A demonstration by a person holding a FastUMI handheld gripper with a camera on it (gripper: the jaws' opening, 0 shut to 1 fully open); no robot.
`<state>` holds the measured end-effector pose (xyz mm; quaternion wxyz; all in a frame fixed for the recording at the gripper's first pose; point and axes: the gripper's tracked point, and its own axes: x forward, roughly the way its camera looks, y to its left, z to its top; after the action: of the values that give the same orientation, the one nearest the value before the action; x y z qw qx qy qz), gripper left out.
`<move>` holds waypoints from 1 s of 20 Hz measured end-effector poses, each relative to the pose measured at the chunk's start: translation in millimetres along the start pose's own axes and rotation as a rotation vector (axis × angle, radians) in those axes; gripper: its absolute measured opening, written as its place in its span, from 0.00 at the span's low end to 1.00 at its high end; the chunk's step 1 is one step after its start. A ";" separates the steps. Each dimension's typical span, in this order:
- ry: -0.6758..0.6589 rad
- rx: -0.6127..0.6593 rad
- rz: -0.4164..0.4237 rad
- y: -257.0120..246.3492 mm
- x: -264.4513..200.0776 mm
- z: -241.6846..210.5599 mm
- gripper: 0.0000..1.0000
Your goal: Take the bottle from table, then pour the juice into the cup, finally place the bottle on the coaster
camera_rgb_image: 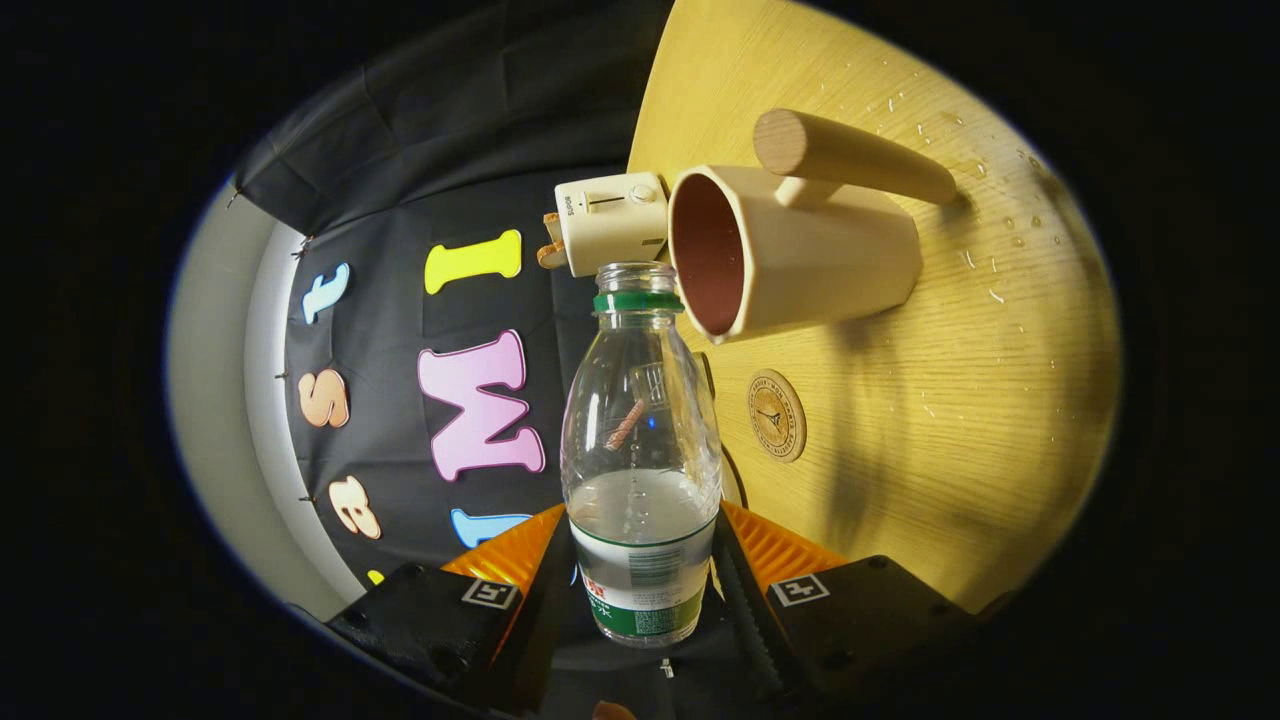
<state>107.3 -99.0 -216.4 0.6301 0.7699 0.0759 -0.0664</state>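
Bottle (641, 450) clamped between gripper (640, 560) fingers, mouth beside cup (790, 250).

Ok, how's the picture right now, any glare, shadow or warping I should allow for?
Gripper view: strong fisheye warp, so the table curves and looks tipped sideways; the bottle held between the fingers is sharp, with small glints on its clear plastic; the cup and coaster are evenly lit, a soft shadow beside the cup; the table's far part falls dark.

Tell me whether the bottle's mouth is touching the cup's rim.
Cannot tell. In the gripper view the bottle, held in the claw, has its open mouth right beside the cup rim; they overlap in the image, so neither a gap nor contact shows plainly.
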 end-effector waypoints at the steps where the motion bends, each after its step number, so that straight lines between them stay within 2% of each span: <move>1: 0.001 0.005 0.003 0.5 0.5 0.2 0.76; 20: 0.000 0.135 0.024 12.1 6.7 2.7 0.76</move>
<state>116.2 -103.8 -206.6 0.5774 0.8116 0.0618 -0.0639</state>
